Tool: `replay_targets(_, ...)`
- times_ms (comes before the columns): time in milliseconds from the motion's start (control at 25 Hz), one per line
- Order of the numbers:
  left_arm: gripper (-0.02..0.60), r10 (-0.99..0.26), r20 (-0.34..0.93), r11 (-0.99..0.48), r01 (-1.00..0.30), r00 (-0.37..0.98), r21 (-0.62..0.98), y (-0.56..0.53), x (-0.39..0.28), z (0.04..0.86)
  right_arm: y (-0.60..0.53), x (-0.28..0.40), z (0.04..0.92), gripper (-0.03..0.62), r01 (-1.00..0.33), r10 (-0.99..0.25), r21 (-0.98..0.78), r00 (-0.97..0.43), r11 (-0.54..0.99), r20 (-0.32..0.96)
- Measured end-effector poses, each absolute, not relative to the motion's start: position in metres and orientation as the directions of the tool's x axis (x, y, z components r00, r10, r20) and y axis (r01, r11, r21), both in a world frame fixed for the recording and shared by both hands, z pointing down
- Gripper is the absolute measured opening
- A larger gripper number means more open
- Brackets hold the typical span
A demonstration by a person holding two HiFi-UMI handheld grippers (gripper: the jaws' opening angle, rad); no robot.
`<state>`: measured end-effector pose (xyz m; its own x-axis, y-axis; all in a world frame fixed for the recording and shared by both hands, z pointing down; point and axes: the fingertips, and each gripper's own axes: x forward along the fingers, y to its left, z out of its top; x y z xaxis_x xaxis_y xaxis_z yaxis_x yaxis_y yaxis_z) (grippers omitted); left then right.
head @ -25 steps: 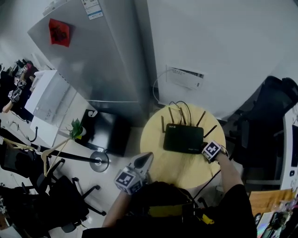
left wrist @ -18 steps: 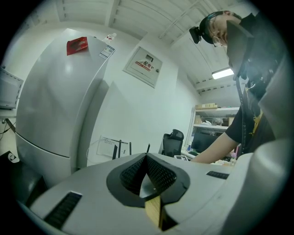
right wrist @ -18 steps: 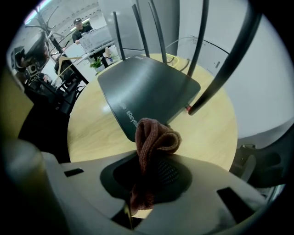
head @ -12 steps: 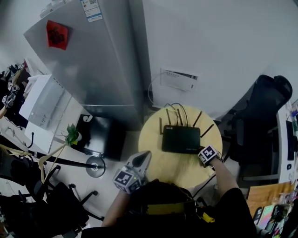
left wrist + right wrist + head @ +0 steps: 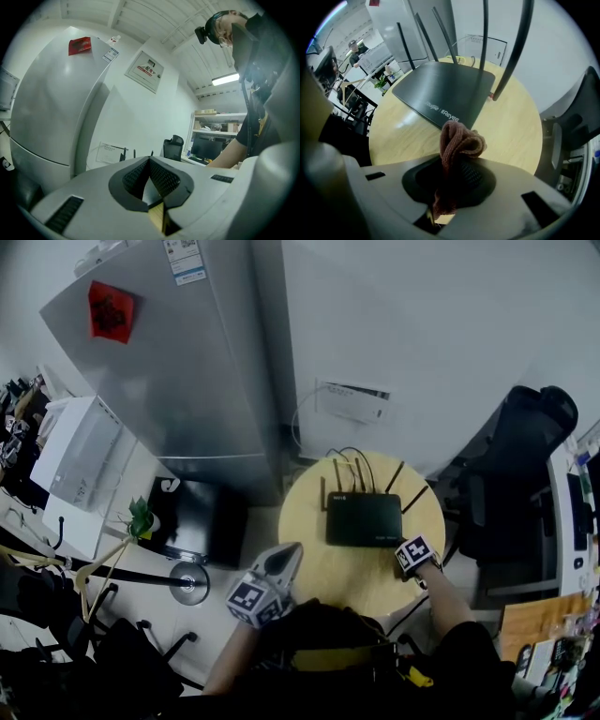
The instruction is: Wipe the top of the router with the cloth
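Right gripper (image 5: 454, 176) clamps cloth (image 5: 458, 140) near router (image 5: 445, 89) edge; loose bunch may snag antennas (image 5: 514, 51), tipping router. Left gripper (image 5: 150, 161) closed, empty.

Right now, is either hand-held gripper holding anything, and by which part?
The right hand-held gripper is shut on the cloth, pinching its lower folds, and a bunched wad sticks out past the jaws. The left hand-held gripper is shut and holds nothing.
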<state>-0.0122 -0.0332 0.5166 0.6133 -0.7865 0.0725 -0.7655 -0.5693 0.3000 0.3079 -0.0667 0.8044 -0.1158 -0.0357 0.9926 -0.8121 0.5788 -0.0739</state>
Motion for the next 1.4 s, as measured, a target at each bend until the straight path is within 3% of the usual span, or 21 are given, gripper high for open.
replay_targets(560, 0.0, -0.792, 0.046, -0.567, -0.763, 0.608, 0.311, -0.03, -0.048, 0.519, -0.06, 0.295, 0.803, 0.064, -0.873, -0.035, -0.004, -0.024, 0.487, 0.999)
replay_targets(1400, 0.0, -0.779, 0.045, -0.574, -0.741, 0.625, 0.348, -0.04, -0.095, 0.53, -0.049, 0.228, 0.803, 0.064, -0.908, -0.012, -0.092, -0.106, 0.409, 0.994)
